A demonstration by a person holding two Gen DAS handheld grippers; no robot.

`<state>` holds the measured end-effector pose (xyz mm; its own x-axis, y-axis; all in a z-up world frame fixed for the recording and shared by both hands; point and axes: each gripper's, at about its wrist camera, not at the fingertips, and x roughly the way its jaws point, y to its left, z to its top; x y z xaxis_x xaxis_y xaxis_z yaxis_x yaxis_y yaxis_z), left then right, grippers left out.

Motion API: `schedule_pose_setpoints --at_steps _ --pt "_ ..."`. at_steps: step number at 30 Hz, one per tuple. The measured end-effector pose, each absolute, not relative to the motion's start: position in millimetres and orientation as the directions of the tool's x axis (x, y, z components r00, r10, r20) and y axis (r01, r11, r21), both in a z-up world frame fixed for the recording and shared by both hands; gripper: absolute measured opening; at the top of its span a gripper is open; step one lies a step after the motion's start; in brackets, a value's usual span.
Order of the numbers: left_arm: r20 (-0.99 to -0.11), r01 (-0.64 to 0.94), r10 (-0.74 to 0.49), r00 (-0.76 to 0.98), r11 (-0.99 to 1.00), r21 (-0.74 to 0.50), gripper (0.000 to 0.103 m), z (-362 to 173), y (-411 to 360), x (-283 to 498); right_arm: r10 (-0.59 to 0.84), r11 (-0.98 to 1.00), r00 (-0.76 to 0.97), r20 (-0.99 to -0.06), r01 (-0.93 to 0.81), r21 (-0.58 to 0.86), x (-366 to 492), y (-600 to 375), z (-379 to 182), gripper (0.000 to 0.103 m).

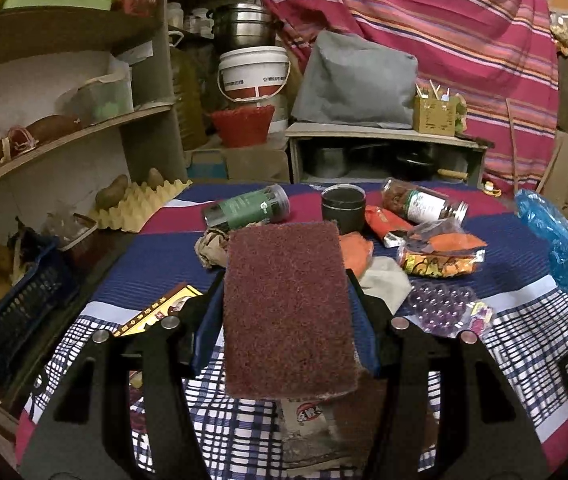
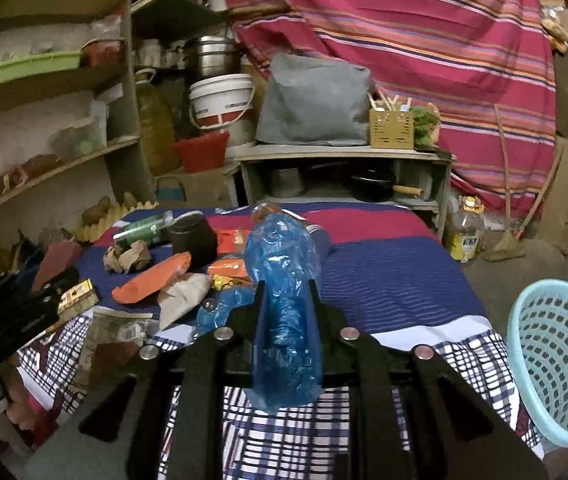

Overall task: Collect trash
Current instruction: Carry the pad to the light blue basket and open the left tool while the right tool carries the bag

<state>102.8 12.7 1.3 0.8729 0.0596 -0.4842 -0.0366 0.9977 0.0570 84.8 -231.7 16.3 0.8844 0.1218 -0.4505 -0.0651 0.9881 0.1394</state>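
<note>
Scouring pad [image 1: 290,308] clamped between left jaws — blue bag [image 2: 284,300] between right jaws.

My gripper [image 2: 287,292]: clamped on blue bag [image 2: 284,300]
Basket [image 2: 556,364]: far right of my fingers
Litter: ahead-left

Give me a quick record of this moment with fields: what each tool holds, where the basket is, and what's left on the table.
left tool: shut on a brown scrub pad, held above the table
right tool: shut on a crumpled blue plastic bag
basket: light blue, on the floor beside the table's right edge
table: covered with a striped and checked cloth
left on table: green jar on its side, black cup, orange wrappers, crumpled paper
</note>
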Motion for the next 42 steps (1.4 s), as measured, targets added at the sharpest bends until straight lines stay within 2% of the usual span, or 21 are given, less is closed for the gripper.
schedule_pose_setpoints --at_steps 7,12,17,21,32,42 --pt "-0.504 -0.007 0.002 0.864 1.000 -0.008 0.055 15.1 -4.4 102.7 0.048 0.990 0.897 -0.440 0.018 0.143 65.4 -258.6 30.9 0.019" --pt "-0.464 0.055 -0.031 0.886 0.998 0.039 0.055 31.4 -53.2 101.0 -0.044 0.993 0.897 -0.439 0.089 0.083 36.7 -296.1 40.5 0.019" --pt "-0.424 0.138 -0.112 0.899 0.990 0.031 0.055 51.3 -107.1 97.0 -0.118 0.984 0.896 -0.429 0.163 0.070 6.9 -339.7 49.0 0.019" --pt "-0.426 0.216 -0.193 0.884 0.976 0.006 0.055 57.1 -157.0 95.6 -0.196 0.972 0.891 -0.409 0.231 0.039 -20.1 -376.8 56.9 0.019" --pt "-0.423 0.405 -0.352 0.835 0.914 0.038 0.055 48.7 -290.8 74.8 -0.314 0.930 0.858 -0.406 0.364 0.049 -49.9 -457.5 50.1 0.019" --pt "-0.463 0.522 -0.456 0.760 0.853 0.017 0.055 21.6 -363.7 79.6 -0.358 0.898 0.828 -0.432 0.433 0.085 -46.3 -506.3 23.1 0.019"
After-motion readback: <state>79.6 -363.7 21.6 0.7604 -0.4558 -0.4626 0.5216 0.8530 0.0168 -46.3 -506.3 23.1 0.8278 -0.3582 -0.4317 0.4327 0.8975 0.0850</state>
